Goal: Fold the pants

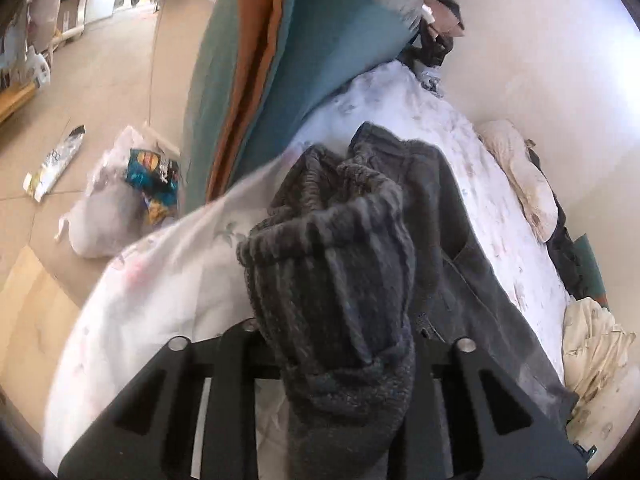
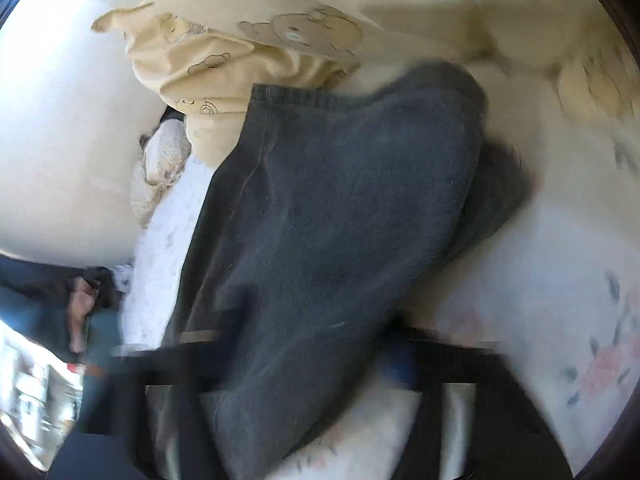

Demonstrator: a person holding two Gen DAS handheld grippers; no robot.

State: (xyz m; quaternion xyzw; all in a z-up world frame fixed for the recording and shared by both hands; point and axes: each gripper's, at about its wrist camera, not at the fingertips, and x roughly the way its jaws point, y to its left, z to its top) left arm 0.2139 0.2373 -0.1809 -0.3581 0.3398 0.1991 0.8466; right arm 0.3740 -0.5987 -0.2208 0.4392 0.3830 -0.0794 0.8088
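The left gripper (image 1: 340, 360) was clamped on the grey pants' ribbed waistband (image 1: 328, 240), legs trailing toward one o'clock; I couldn't tell the blurred right gripper's (image 2: 320, 380) state.

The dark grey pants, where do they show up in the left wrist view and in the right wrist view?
Left wrist: dark grey pants fill the centre, ribbed waistband bunched at the left gripper.
Right wrist: centre, draped over the right gripper.
Shared landmark: the floral bedsheet.
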